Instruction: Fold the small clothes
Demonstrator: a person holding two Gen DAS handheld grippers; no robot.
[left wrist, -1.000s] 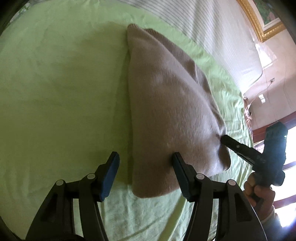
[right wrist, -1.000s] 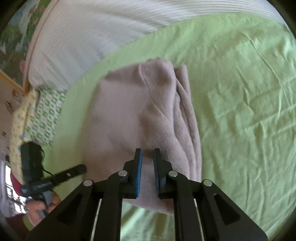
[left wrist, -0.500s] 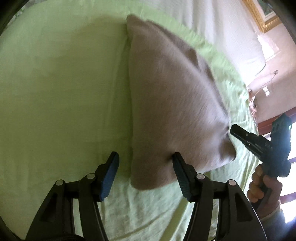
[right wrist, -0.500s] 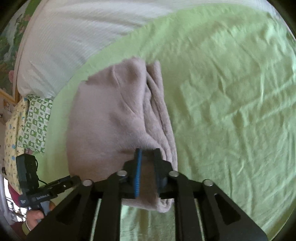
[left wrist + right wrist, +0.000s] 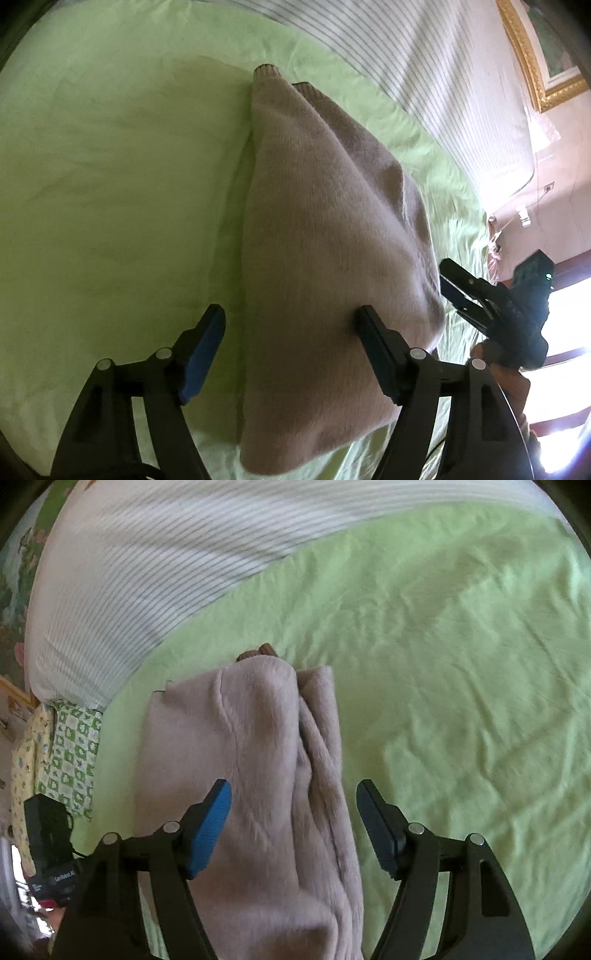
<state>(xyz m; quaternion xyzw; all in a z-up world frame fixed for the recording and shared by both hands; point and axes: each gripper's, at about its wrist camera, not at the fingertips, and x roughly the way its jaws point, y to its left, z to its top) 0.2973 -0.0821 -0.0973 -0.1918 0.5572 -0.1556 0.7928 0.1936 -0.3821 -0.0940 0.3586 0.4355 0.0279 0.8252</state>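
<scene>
The green bedsheet [image 5: 461,657] fills both views, and everything here sits relative to it: the striped white cover [image 5: 155,554] lies along its far edge, and the folded mauve knit sweater [image 5: 325,236] rests flat on its middle. The sweater is a long narrow bundle, its long axis running away from the grippers toward that striped cover, with the ribbed cuffs [image 5: 267,70] pointing at the far end and the broad folded end nearest the cameras.

Now the release! The right gripper [image 5: 293,823] has just been opening, jaws spread wide over the sweater's near end with its layered edge between them, pads clear of the cloth. The left gripper [image 5: 290,345] has just been widening too, likewise letting go: one finger on the sheet side, the other over the knit, nothing pinched.

This looks like the end of a lengthwise fold. By my reading the next move calls for both grippers to take the near end and carry it toward the cuffs, halving the bundle, keeping the loose layers on the right side from sliding apart.
</scene>
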